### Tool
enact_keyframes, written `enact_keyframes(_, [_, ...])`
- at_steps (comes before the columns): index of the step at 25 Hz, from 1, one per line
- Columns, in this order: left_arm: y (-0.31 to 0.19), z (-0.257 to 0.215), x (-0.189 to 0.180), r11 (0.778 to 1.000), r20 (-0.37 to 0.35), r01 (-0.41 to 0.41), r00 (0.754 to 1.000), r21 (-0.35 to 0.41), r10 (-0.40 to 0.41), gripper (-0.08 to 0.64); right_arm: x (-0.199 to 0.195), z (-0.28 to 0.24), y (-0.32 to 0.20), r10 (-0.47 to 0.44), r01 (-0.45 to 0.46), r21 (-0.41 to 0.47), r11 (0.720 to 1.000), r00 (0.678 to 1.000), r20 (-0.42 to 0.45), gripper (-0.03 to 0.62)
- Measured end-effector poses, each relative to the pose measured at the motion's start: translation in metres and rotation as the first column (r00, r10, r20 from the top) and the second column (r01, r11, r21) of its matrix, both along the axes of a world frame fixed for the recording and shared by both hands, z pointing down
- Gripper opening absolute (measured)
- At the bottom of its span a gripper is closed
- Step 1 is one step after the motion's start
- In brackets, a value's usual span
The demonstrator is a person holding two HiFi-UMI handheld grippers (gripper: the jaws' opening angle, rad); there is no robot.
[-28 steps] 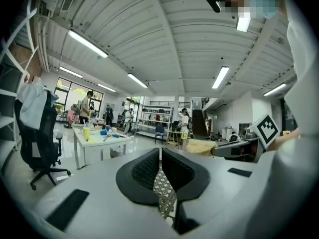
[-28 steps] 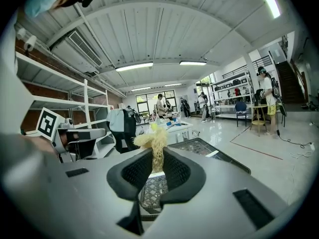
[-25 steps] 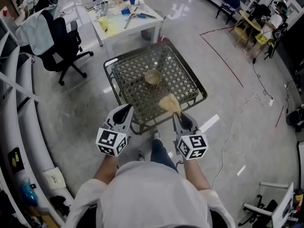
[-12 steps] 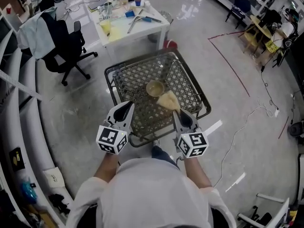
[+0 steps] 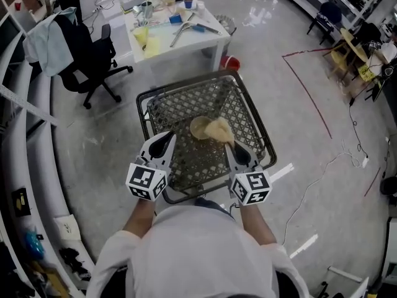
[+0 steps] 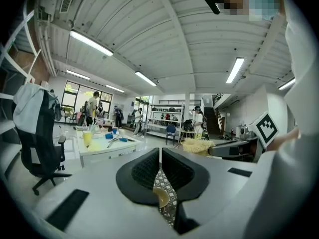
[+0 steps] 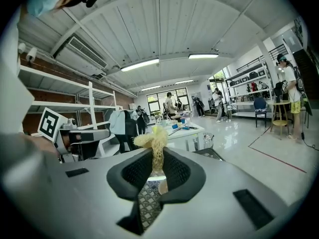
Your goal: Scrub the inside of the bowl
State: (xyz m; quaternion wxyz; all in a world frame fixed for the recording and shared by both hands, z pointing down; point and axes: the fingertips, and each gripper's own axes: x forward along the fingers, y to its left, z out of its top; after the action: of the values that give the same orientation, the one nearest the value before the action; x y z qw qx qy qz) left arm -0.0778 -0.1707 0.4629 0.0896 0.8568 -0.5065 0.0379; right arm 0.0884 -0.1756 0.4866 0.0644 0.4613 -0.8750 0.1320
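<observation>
A small tan bowl sits on a dark metal mesh table in the head view. My right gripper is shut on a pale yellow fibrous scrubber, whose tuft hangs over the bowl's right edge. In the right gripper view the scrubber sticks up from between the pads of the right gripper. My left gripper hovers over the table's near left part, shut and empty. In the left gripper view the shut left gripper has the bowl showing below it.
Behind the mesh table stands a white table with cups and tools. A black office chair with a cloth over it is at the left, beside curved shelving. A red object lies on the glossy floor, and red tape runs at the right.
The mesh table and bowl have come nearer to both grippers. The scrubber, earlier short of the bowl, now reaches its right edge. Both grippers keep their state.
</observation>
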Motion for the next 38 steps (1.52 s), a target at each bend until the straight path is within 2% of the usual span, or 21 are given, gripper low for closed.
enact_keyframes(14, [-0.056, 0.010, 0.023, 0.998, -0.021, 0.068, 0.997, -0.002, -0.068, 0.043, 0.009, 0.009, -0.052, -0.123, 0.122, -0.013, 0.992, 0.992, -0.035, 0.069])
enact_keyframes(29, [-0.073, 0.017, 0.022, 0.998, 0.011, 0.055, 0.998, -0.005, -0.054, 0.043, 0.006, 0.015, -0.069, -0.116, 0.116, -0.013, 0.993, 0.993, -0.021, 0.069])
enact_keyframes(34, [-0.085, 0.023, 0.025, 0.999, -0.003, 0.048, 0.999, -0.007, -0.048, 0.043, 0.006, 0.018, -0.076, -0.117, 0.117, -0.017, 0.993, 0.993, -0.022, 0.069])
enact_keyframes(38, [-0.095, 0.039, 0.025, 0.998, -0.006, 0.041, 0.999, -0.041, -0.041, 0.043, 0.004, 0.019, -0.082, -0.120, 0.120, -0.016, 0.993, 0.993, -0.021, 0.069])
